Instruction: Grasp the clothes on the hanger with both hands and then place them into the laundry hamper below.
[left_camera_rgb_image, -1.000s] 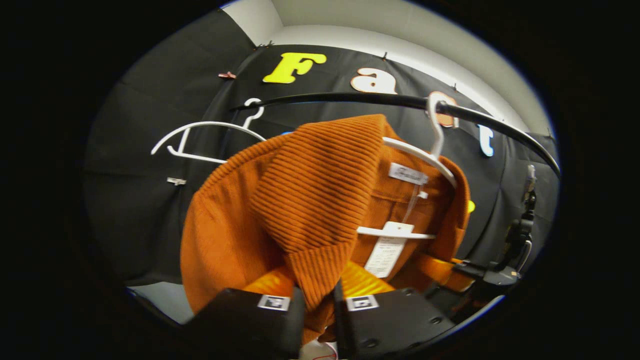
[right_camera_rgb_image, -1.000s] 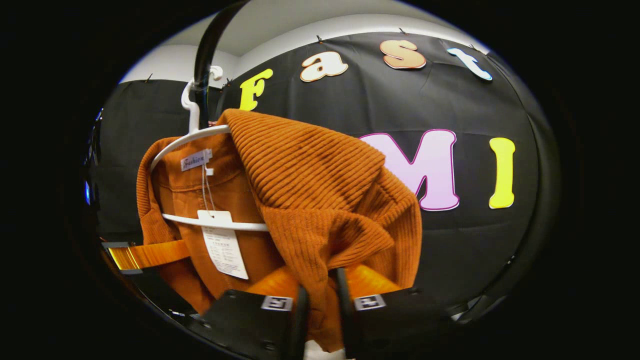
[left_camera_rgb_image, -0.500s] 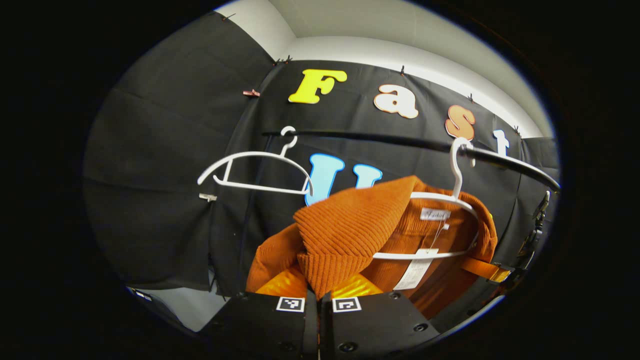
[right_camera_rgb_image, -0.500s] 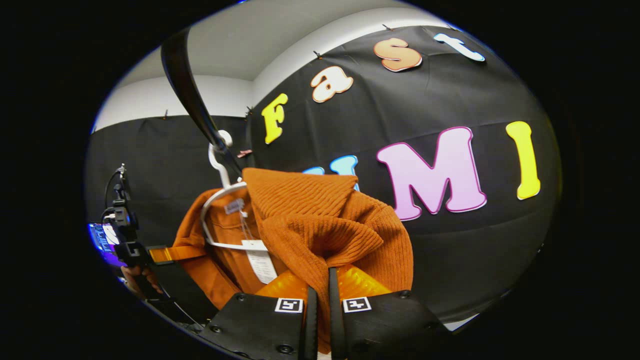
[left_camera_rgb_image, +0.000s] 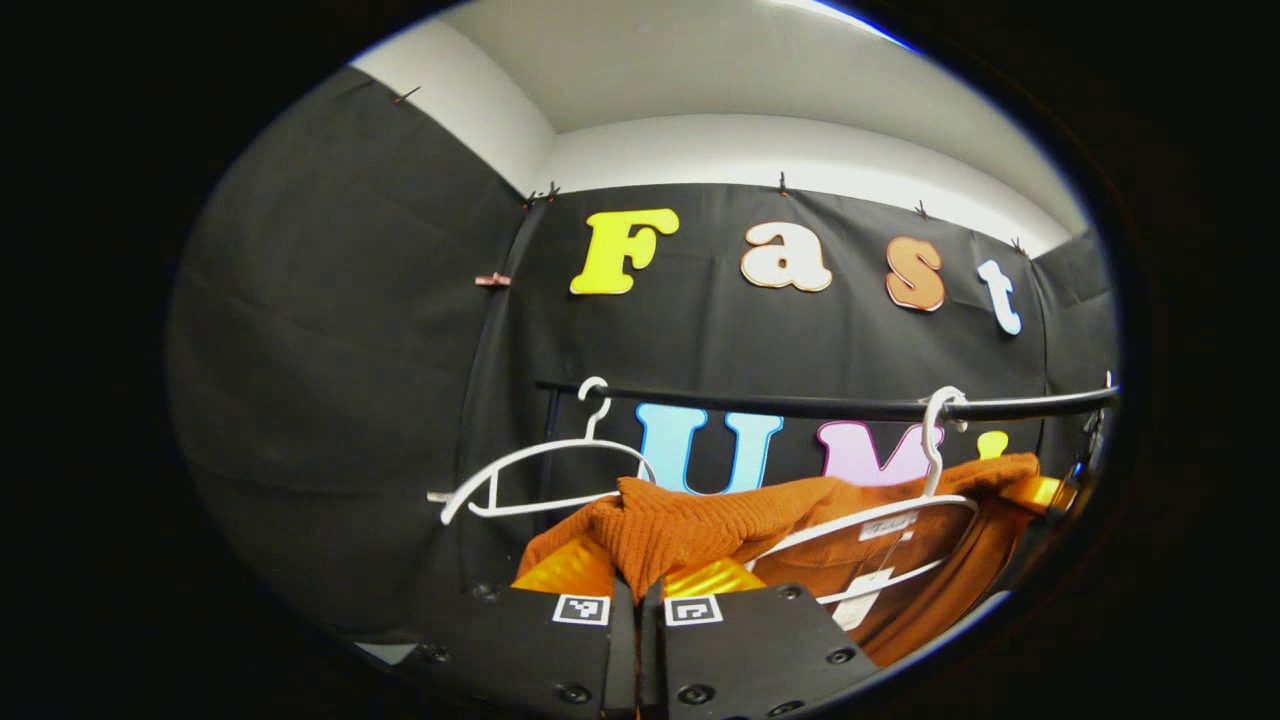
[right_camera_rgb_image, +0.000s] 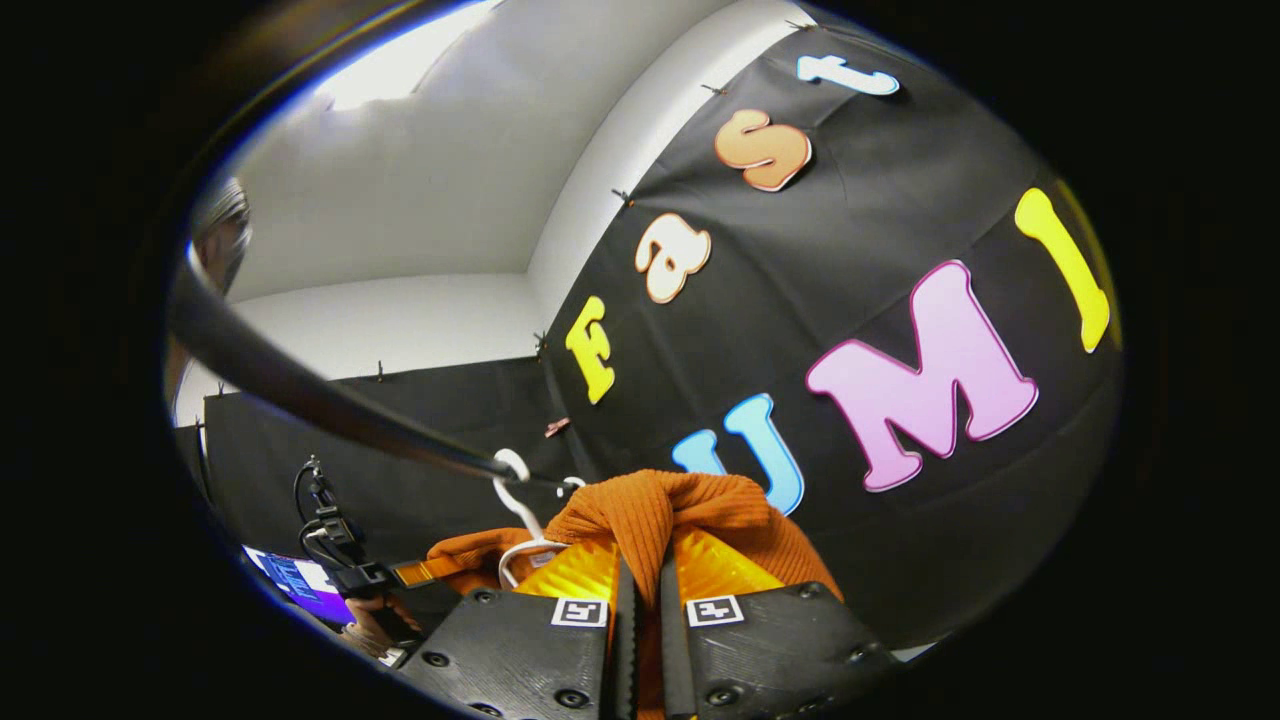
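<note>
At the bottom centre of each view, ribbed orange knit is pinched between nearly closed jaws: the left gripper (left_camera_rgb_image: 638, 600) and right gripper (right_camera_rgb_image: 640, 590) both clamp the sweater (left_camera_rgb_image: 700, 525). It is draped over a thin white hanger (left_camera_rgb_image: 870, 520), lower right, hooked on a black rail (left_camera_rgb_image: 800, 405). An empty hanger (left_camera_rgb_image: 545, 470) is hung farther left.
</note>
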